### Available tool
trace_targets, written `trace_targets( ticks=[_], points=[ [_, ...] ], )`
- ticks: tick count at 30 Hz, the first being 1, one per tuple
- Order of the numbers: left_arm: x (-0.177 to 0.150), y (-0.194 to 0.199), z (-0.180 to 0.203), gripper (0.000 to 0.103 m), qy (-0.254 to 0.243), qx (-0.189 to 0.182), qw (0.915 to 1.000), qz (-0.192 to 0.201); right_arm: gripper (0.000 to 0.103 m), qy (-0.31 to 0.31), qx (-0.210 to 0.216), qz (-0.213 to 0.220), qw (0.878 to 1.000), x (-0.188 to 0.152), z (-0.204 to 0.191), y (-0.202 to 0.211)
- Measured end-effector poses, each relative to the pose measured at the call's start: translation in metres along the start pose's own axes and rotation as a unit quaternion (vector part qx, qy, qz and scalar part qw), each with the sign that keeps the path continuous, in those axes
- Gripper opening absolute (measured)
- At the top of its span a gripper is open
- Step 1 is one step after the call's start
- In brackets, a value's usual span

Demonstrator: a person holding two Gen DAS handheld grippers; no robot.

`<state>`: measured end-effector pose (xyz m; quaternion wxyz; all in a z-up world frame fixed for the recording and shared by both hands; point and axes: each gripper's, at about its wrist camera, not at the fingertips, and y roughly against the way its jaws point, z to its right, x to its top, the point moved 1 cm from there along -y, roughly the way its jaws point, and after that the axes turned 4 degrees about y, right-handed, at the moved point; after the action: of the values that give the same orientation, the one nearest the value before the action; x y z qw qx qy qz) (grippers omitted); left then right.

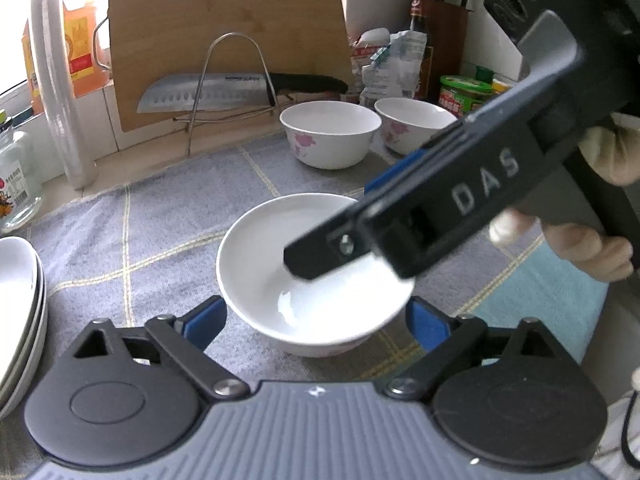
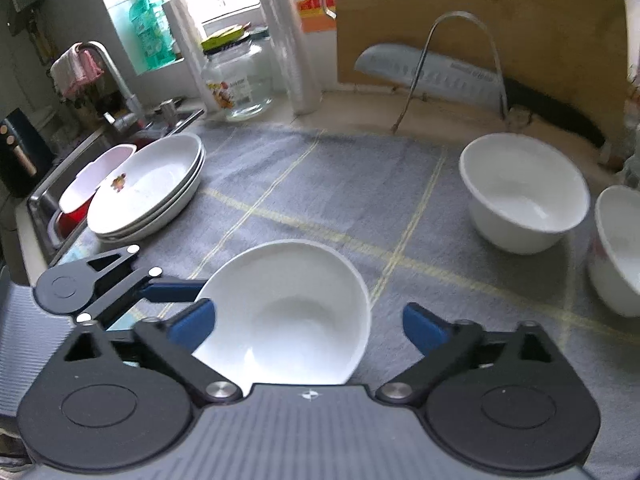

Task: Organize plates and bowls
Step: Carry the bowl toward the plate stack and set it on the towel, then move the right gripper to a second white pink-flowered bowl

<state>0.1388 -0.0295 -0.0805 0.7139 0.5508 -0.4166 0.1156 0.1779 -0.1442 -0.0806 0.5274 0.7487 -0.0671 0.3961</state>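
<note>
White glossy bowl point(image 2: 288, 320) upright on cloth | left tongs point(image 1: 316, 320) apart | right tongs point(image 2: 310, 322) apart

In the left wrist view, the white bowl point(image 1: 312, 280) is partly covered at its three o'clock rim by the right gripper point(image 1: 360, 236), whose fingertips cannot be told apart. The plate stack point(image 1: 20, 312) is cut off at nine o'clock. In the right wrist view, a floral bowl point(image 2: 616, 252) is cropped at three o'clock and blurred.
</note>
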Motion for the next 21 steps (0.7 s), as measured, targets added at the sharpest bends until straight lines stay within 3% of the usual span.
trace_targets(
  ticks=[11,17,21],
  points=[
    [0.014,0.031,-0.009,0.101,-0.006,0.008,0.9999,0.003,0.103,-0.014,-0.057,0.032,0.998,-0.001,0.02,0.026],
    [0.041,0.032,-0.007,0.101,0.02,0.019,0.999,0.035,0.103,-0.027,-0.121,0.048,0.991,-0.01,0.043,0.042],
    [0.056,0.024,0.006,0.101,0.026,0.015,0.9978,0.06,0.103,-0.048,-0.142,0.054,0.987,-0.018,0.067,0.054]
  ],
)
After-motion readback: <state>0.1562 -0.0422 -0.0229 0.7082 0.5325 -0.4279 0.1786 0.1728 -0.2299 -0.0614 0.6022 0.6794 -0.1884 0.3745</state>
